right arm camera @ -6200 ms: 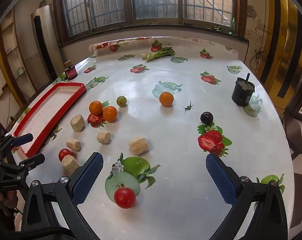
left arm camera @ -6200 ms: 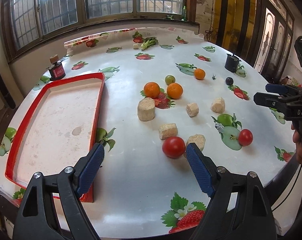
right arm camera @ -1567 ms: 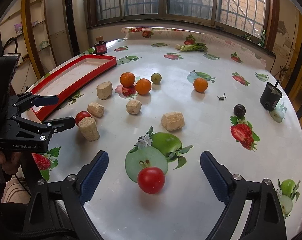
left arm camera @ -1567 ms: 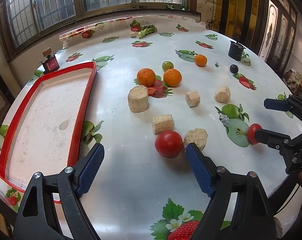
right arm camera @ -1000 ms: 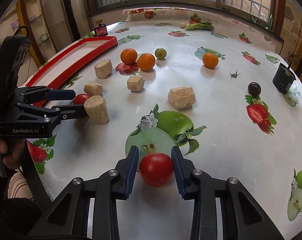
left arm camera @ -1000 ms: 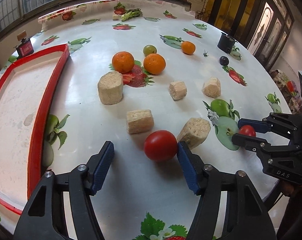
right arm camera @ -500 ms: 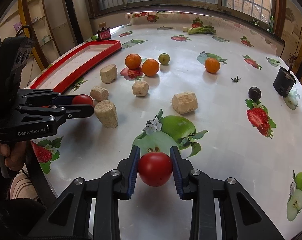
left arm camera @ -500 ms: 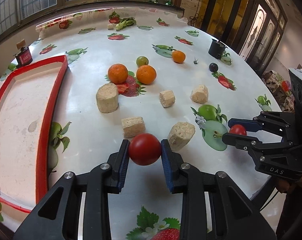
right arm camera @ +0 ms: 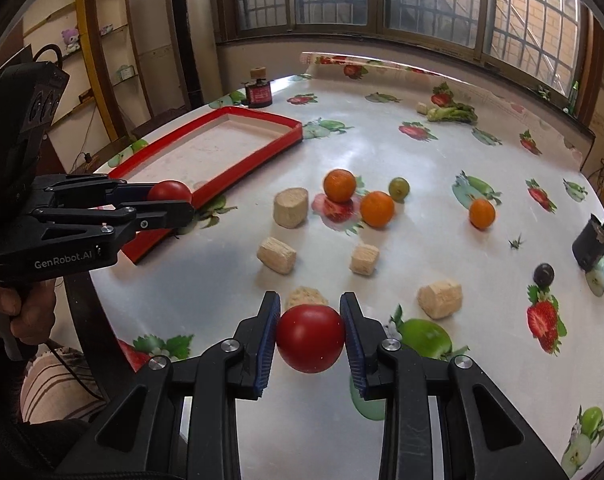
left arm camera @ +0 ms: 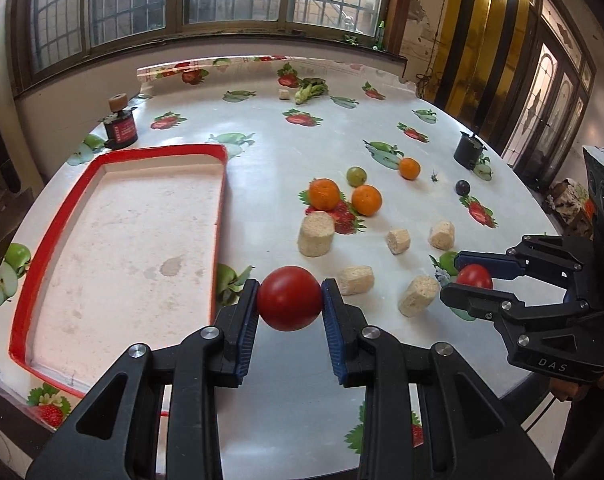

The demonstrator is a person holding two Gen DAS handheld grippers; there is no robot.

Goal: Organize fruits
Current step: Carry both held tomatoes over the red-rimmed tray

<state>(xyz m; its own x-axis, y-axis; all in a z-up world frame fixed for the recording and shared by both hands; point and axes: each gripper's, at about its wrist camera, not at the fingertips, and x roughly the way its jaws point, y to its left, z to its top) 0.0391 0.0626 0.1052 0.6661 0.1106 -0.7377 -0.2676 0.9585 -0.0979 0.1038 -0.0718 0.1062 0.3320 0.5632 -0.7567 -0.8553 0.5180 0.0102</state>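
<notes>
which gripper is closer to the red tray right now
Left. The left gripper, shut on a tomato, sits right at the red tray's near long rim. The right gripper, shut on another tomato, is farther off, beyond the scattered beige blocks.

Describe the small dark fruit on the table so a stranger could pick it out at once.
Start at the round table with the fruit-print cloth and look to the side far from the red tray, where a black cup stands near the edge. Just in front of that cup sits the dark plum, above a printed strawberry. It is the only near-black fruit; its neighbours are orange, green or red.
</notes>
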